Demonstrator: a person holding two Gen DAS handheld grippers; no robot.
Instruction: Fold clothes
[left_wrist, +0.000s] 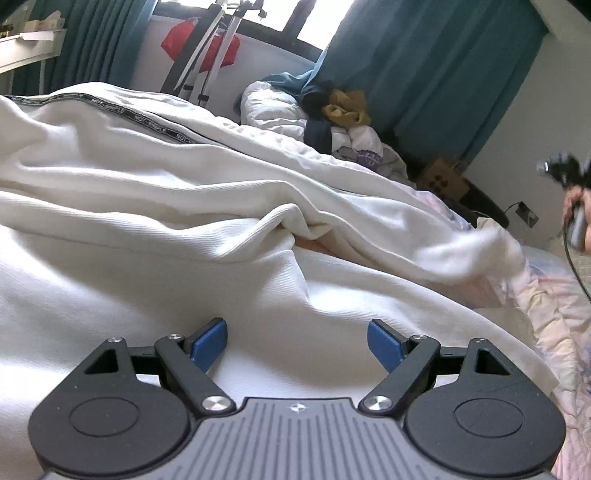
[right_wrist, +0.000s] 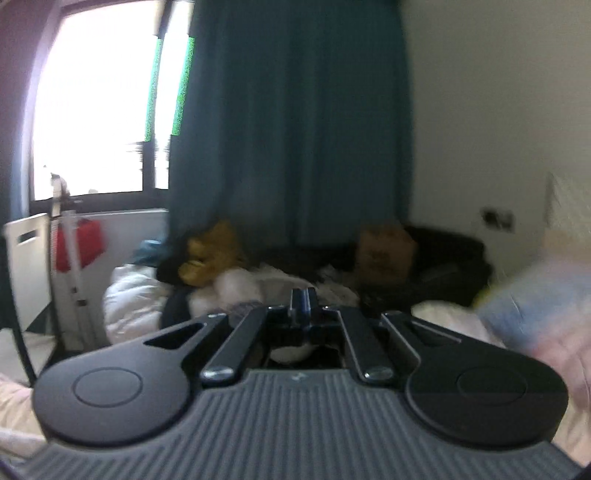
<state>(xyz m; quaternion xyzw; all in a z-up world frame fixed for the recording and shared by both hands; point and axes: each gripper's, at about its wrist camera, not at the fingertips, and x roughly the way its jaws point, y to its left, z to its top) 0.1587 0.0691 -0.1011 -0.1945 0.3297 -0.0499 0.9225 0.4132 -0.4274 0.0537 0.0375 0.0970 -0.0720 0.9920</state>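
A large white ribbed garment (left_wrist: 184, 192) lies rumpled across the bed, with a black lettered tape (left_wrist: 147, 122) running along its far edge. My left gripper (left_wrist: 295, 328) hovers low over its near part, open, blue pads (left_wrist: 210, 343) wide apart with nothing between them. The garment's right corner (left_wrist: 491, 243) is blurred near the bed's edge. At the far right of the left wrist view, a hand (left_wrist: 576, 218) holds the other tool, apart from the cloth. In the blurred right wrist view my right gripper (right_wrist: 303, 295) is shut, raised and pointing at the curtain, with no cloth visible between its pads.
A pale pink patterned sheet (left_wrist: 561, 306) covers the bed. At the back lies a heap of bedding and clothes (left_wrist: 332, 110) under a teal curtain (left_wrist: 443, 74). A cardboard box (left_wrist: 443, 181) sits in the corner, and a white stand (left_wrist: 207, 55) is by the window.
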